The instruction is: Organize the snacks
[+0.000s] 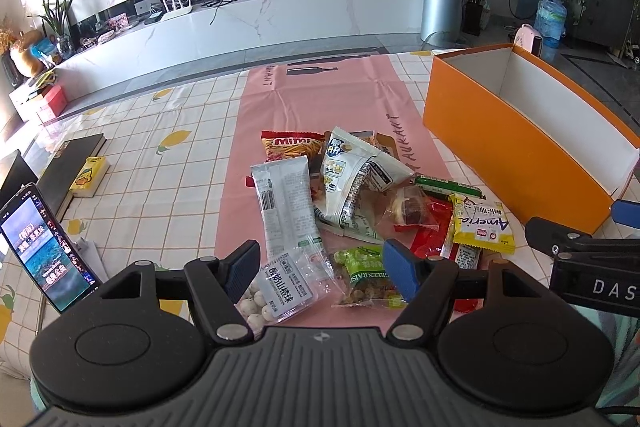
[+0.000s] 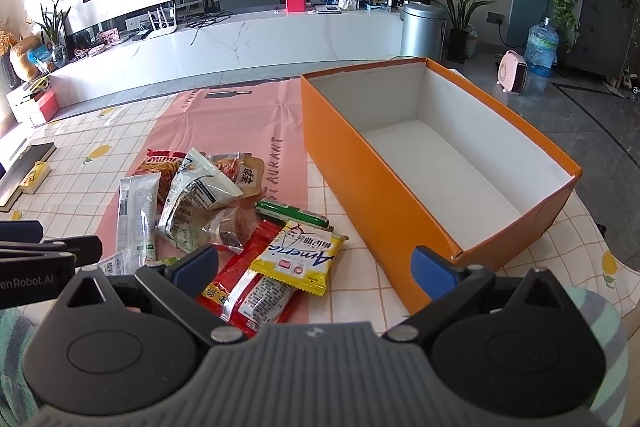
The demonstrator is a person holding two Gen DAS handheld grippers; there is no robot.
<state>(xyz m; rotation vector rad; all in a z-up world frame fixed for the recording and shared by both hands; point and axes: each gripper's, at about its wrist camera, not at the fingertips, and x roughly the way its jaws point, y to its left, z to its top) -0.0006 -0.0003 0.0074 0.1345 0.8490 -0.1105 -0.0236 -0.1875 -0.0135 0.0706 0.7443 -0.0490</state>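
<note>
A pile of snack packets lies on a pink mat [image 1: 320, 95]: a Mimi bag [image 1: 292, 145], a long white packet [image 1: 286, 203], a white crumpled bag [image 1: 352, 175], a green raisin pack [image 1: 366, 277], a clear pack of white balls [image 1: 280, 291], a yellow Americ packet [image 1: 482, 225] [image 2: 300, 259], a green stick [image 2: 294, 213] and a red packet [image 2: 248, 291]. An orange box [image 2: 400, 203] [image 1: 512, 147], empty inside, stands to the right. My left gripper [image 1: 320, 271] is open above the near packs. My right gripper [image 2: 316, 267] is open over the yellow packet, beside the box.
A phone [image 1: 44, 247] leans at the left edge of the checked tablecloth, with a dark book [image 1: 72, 167] and a small yellow box [image 1: 88, 177] behind it. A TV bench, a bin and plants stand beyond the table.
</note>
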